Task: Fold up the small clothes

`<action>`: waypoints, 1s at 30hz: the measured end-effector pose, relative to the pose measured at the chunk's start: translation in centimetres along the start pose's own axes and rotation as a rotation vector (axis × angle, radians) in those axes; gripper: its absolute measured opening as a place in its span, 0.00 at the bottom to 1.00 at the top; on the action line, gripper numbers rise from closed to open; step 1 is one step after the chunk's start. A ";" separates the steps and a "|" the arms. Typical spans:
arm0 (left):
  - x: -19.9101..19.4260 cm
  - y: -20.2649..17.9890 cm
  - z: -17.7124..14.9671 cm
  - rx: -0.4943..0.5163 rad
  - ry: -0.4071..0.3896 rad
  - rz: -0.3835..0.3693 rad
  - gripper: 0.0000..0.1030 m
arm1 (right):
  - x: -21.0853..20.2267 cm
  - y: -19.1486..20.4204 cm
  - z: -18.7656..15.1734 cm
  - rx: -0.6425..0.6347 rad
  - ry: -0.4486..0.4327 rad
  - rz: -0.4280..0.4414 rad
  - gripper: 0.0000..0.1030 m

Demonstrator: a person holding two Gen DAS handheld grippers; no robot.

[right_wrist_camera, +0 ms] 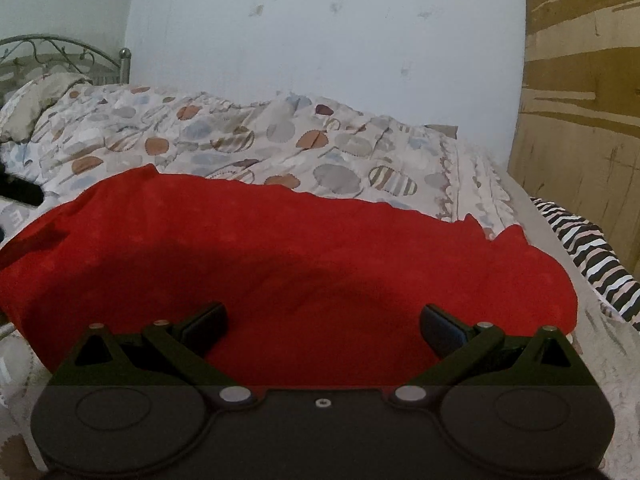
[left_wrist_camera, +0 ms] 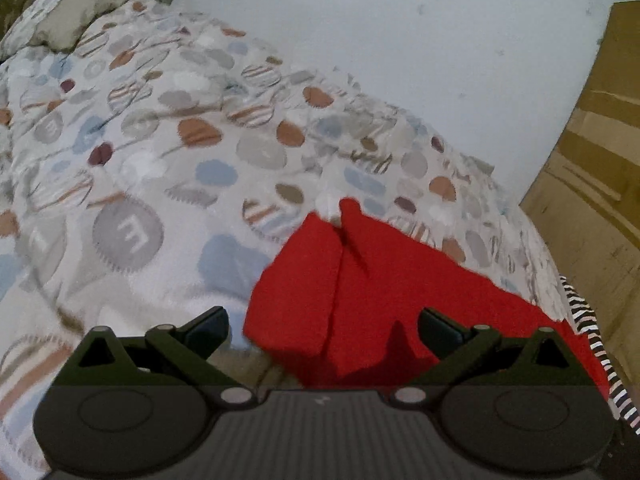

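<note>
Bed with patterned duvet, covered in rounded grey, blue and rust motifs, filling most of both views and set against a pale wall. A wooden panel stands at the right edge of the bed, and a metal bedhead closes the far left end, with a pillow below it.

Red garment, the task item, lying spread on the duvet at the near side of the bed. In the right wrist view it spans nearly the full width directly ahead of the fingers. In the left wrist view it occupies the lower right, showing a fold line and a pointed far corner.

Striped black-and-white cloth lying just beside the red garment at its right end.

Right hand-held gripper: jaws spread wide above the red garment, nothing between them.

Left hand-held gripper: jaws likewise spread wide, empty, over the garment's left edge.
</note>
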State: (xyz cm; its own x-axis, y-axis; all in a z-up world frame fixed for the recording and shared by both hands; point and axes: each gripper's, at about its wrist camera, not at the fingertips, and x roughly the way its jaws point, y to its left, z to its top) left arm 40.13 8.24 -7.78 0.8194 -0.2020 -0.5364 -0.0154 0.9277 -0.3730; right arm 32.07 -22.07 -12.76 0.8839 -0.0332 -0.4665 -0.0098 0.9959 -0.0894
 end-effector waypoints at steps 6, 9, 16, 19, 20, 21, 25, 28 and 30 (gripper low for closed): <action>2.3 0.2 0.5 0.117 0.001 -0.019 1.00 | -0.1 0.1 -0.3 0.008 -0.006 0.007 1.00; 3.9 0.7 0.6 0.129 0.061 -0.035 1.00 | -0.1 0.2 -0.4 0.009 -0.008 0.007 1.00; 5.1 2.5 0.4 0.080 0.122 -0.093 1.00 | -0.2 0.1 -0.4 0.009 -0.009 0.008 1.00; 5.0 2.6 0.4 0.095 0.132 -0.099 0.99 | -0.2 0.1 -0.4 0.009 -0.010 0.008 1.00; 5.1 2.5 0.5 0.100 0.135 -0.096 0.99 | -0.2 0.1 -0.4 0.009 -0.010 0.008 1.00; 5.1 2.5 0.5 0.104 0.141 -0.092 0.99 | -0.2 0.0 -0.4 0.010 -0.010 0.009 1.00; 5.3 2.5 0.7 0.101 0.158 -0.090 0.99 | -0.2 0.0 -0.5 0.010 -0.011 0.009 1.00; 5.3 2.6 0.8 0.085 0.161 -0.090 0.99 | -0.3 0.0 -0.5 0.011 -0.011 0.010 1.00; 5.1 2.6 0.7 0.065 0.159 -0.084 0.97 | -0.3 0.0 -0.5 0.011 -0.012 0.010 1.00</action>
State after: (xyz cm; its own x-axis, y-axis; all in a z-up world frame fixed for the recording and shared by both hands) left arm 44.64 9.90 -10.93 0.7155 -0.3217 -0.6201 0.0906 0.9229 -0.3743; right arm 31.59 -22.11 -13.06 0.8891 -0.0221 -0.4572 -0.0140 0.9971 -0.0754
